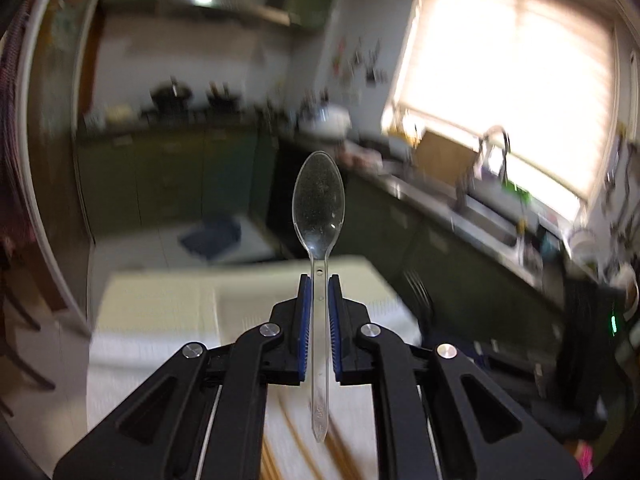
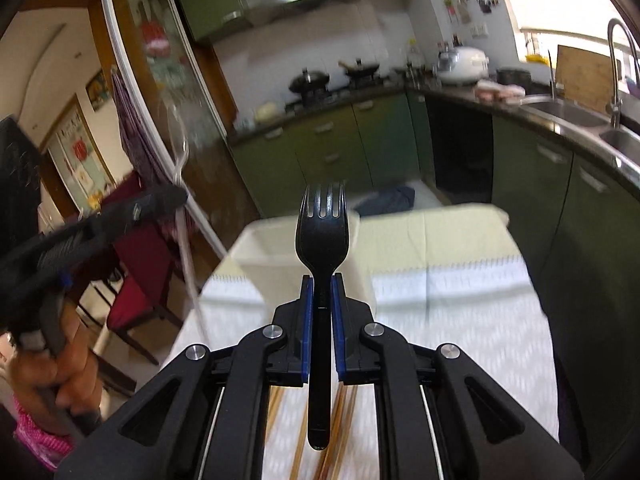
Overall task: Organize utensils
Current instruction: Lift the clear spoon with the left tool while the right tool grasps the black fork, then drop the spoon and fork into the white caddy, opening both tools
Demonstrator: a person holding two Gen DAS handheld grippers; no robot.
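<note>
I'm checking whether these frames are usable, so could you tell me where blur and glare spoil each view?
Left wrist: the kitchen is smeared by motion blur and the window is blown out white, yet the spoon in the left claw stays sharp. Right wrist: cabinets are fairly crisp, the table is streaked, the fork in the right claw is sharp.
</note>
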